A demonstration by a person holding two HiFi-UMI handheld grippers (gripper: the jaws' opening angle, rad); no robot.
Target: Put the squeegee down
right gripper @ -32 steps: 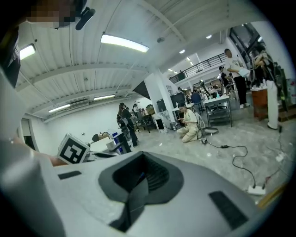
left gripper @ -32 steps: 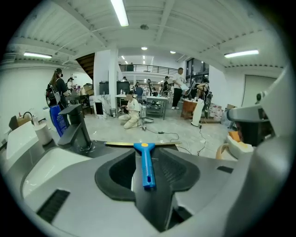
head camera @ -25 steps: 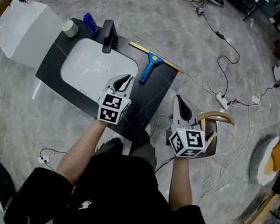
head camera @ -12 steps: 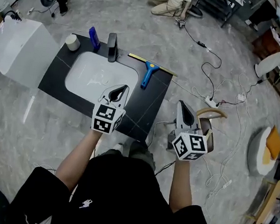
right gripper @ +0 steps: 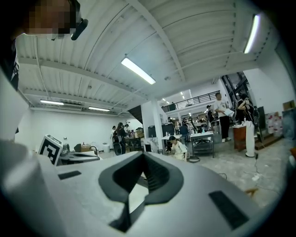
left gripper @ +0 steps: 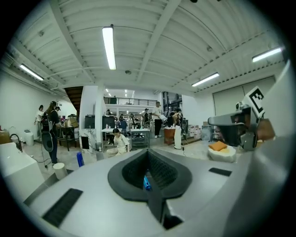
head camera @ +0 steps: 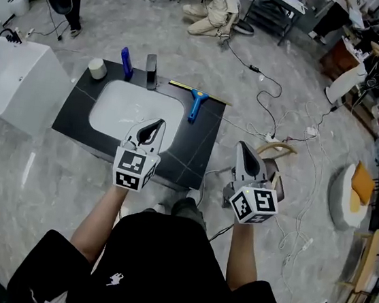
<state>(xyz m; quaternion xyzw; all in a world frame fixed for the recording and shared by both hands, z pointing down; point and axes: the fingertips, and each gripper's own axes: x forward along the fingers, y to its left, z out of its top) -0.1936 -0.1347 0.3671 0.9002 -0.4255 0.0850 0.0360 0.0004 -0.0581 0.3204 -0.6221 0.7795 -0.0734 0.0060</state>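
We've got bare counter (head camera: 200,149) right of the sink (head camera: 112,114). Faucet (head camera: 150,71), blue bottle (head camera: 126,63) and white cup (head camera: 97,69) crowd the back edge, the squeegee (head camera: 196,103) beside them. Chair (head camera: 277,150) and cables (head camera: 301,134) clutter the floor rightward.

The right gripper (right gripper: 144,159) has its jaws closed together, with nothing between them. Beyond the claw's tip and slightly to its right, a seated person (right gripper: 178,148) is on the floor beside a table (right gripper: 203,137). Farther right a standing person (right gripper: 222,115) is seen. High above the claw runs a ceiling light (right gripper: 138,70).
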